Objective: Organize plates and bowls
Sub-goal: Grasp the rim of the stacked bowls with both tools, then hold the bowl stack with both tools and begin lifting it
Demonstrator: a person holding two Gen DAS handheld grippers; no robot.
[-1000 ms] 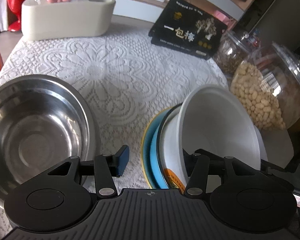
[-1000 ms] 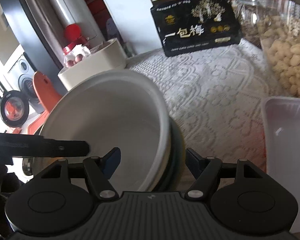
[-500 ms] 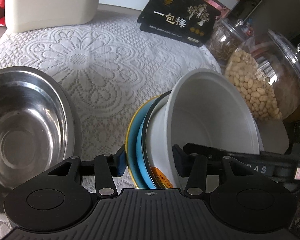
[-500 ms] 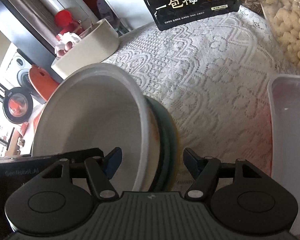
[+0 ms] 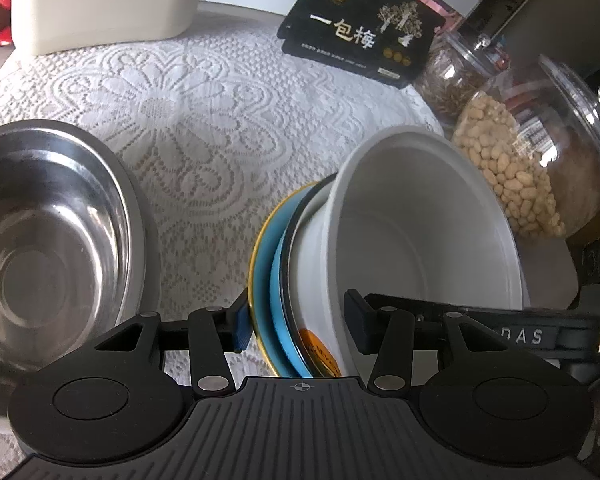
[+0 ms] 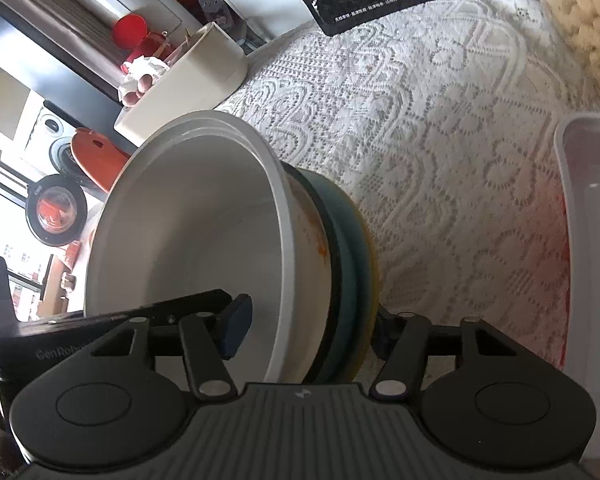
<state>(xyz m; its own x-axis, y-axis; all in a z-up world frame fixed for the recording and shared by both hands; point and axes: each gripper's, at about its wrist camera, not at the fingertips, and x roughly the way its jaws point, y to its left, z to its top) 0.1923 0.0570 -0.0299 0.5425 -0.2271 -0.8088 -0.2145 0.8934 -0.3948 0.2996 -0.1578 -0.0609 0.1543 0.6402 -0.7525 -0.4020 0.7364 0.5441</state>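
Pinching the nested white bowl (image 5: 420, 220) and plates from both sides, each hand-held gripper (image 5: 300, 326) (image 6: 308, 326) seemingly readies a level lift toward the steel bowl (image 5: 52, 248).

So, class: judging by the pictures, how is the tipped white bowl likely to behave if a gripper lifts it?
The white bowl looks rigid, so it should keep its shape. Its glossy walls suggest the pads could slip. It leans tilted against the blue plate, so the stack may shift once lifted. If ceramic, it could chip.
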